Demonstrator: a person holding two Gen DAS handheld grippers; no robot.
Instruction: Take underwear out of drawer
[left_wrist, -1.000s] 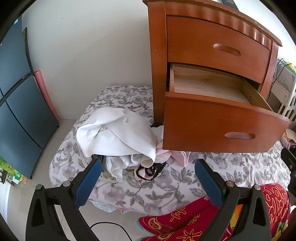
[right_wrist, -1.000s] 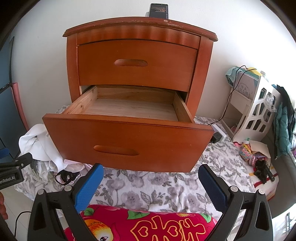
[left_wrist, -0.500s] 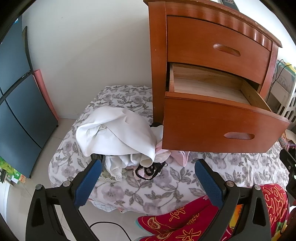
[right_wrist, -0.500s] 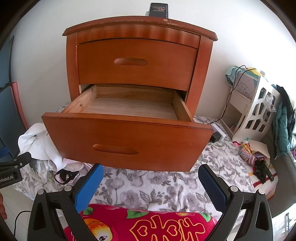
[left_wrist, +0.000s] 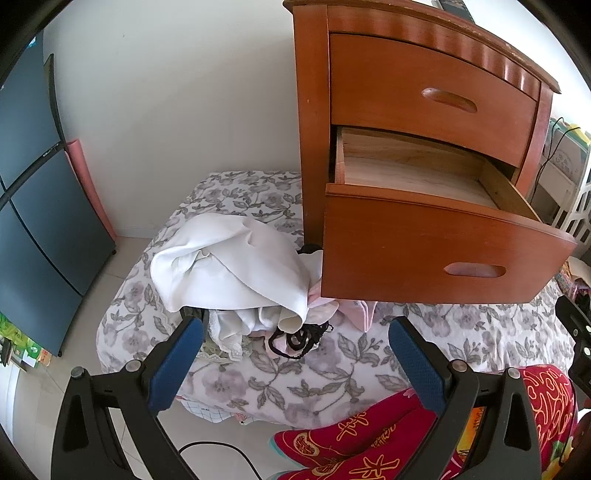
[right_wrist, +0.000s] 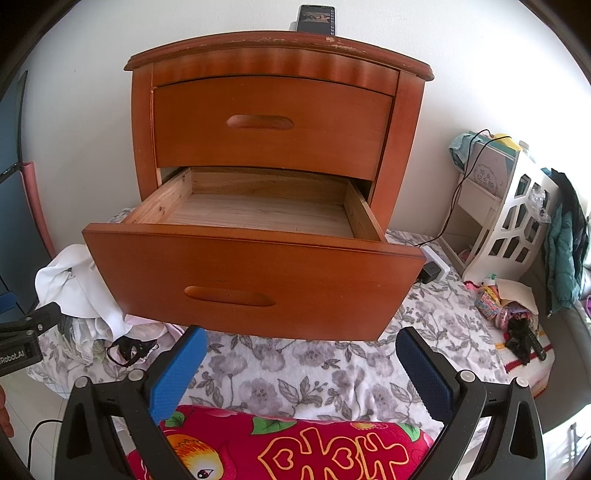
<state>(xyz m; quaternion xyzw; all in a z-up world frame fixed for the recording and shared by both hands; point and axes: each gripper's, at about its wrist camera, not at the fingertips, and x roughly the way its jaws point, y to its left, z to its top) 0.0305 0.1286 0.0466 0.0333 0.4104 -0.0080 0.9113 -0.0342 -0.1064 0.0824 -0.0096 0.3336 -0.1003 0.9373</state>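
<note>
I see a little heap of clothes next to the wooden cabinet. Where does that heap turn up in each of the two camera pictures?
Left wrist view: the heap of clothes lies at centre left on the flowered sheet, beside the open drawer.
Right wrist view: the heap sits at the far left edge, partly hidden behind the drawer front.
Shared landmark: the open, empty lower drawer.

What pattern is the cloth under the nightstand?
The cloth is white with a grey flower-and-leaf print, clearest in the right wrist view.
</note>
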